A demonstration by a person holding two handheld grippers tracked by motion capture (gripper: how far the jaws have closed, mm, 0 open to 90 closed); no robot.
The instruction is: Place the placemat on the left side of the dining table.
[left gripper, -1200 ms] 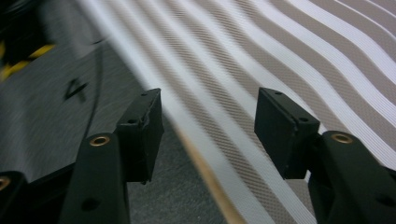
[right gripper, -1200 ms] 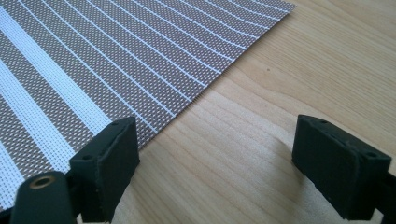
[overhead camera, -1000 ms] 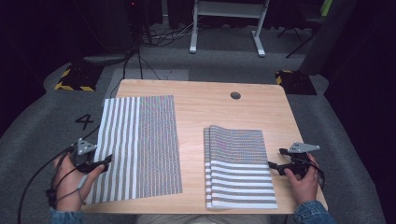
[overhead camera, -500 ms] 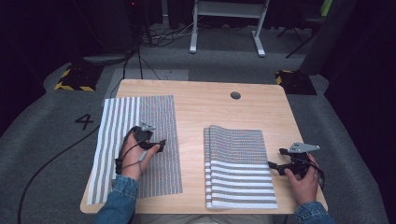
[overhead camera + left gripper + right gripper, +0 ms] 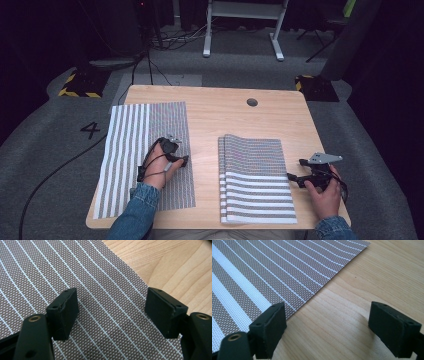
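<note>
With both tools spread wide, the left tool [image 5: 183,160] over the flat mat [image 5: 130,145] near its right edge and the right tool [image 5: 293,177] beside the folded mat [image 5: 255,175] on the counter [image 5: 220,107], a shallow pinch could merely drag the thin weave.

The table [image 5: 280,120] is evenly lit from above while the floor and room behind sink into near-black – both gripper views are bright and sharp, with soft shadows under the jaws, slight moiré on the striped mat [image 5: 100,302]
</note>
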